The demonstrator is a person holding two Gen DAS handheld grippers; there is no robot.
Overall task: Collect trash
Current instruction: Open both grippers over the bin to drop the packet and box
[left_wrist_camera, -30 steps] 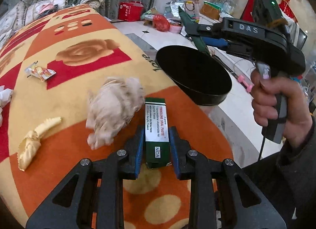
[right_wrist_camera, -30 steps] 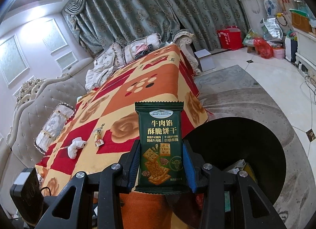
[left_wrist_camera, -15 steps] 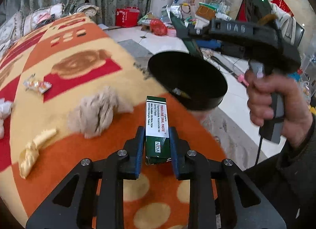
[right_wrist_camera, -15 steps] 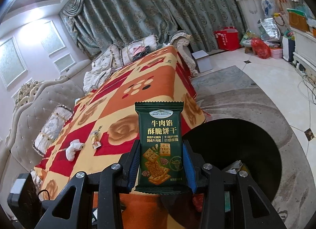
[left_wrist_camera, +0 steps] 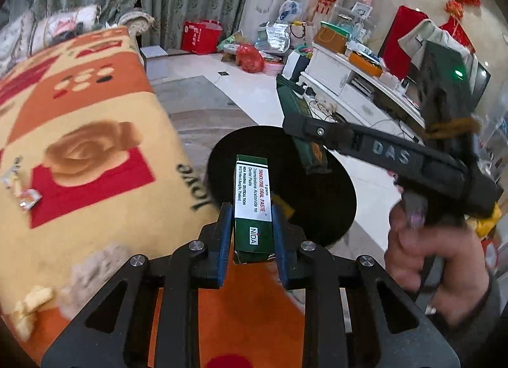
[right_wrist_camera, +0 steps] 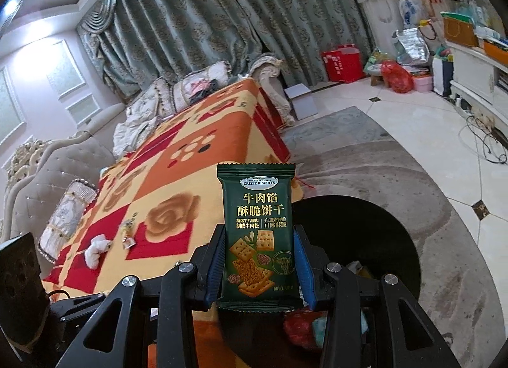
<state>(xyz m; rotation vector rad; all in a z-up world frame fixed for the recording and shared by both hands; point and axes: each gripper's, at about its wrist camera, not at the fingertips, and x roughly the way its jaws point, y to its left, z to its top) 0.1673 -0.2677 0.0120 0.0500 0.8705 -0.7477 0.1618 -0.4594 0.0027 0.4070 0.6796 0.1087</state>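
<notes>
Left wrist fisheye: the left gripper (left_wrist_camera: 252,225) pinches a small green-and-white cardboard box printed "TRINOLONE ORAL PASTE" (left_wrist_camera: 253,206) between its blue-padded fingers (left_wrist_camera: 224,234), holding it upright with its upper end in front of the round black trash bin (left_wrist_camera: 320,206). The bin stands on the floor just beside the edge of the orange, yellow and red patterned blanket (left_wrist_camera: 95,152). Above the bin, the right gripper (left_wrist_camera: 304,132) reaches in from the right, gripped by the person's right hand (left_wrist_camera: 422,253), with a dark green packet in its fingers hanging over the bin's far rim. On the blanket, well left of the bin, lies a small crinkled foil wrapper (left_wrist_camera: 22,190); nearer the camera are a blurred beige crumpled tissue wad (left_wrist_camera: 92,276) and a pale yellow twisted scrap (left_wrist_camera: 28,310). Right wrist fisheye: the right gripper (right_wrist_camera: 260,260) clamps a dark green "CRISPY BISCUITS" snack packet (right_wrist_camera: 257,234) upright between its blue pads, just left of the black bin (right_wrist_camera: 381,241), whose opening shows red and pale rubbish inside. On the blanket (right_wrist_camera: 190,152), left of the bin, a white crumpled tissue (right_wrist_camera: 95,248) and the small wrapper (right_wrist_camera: 128,239) lie close together.
</notes>
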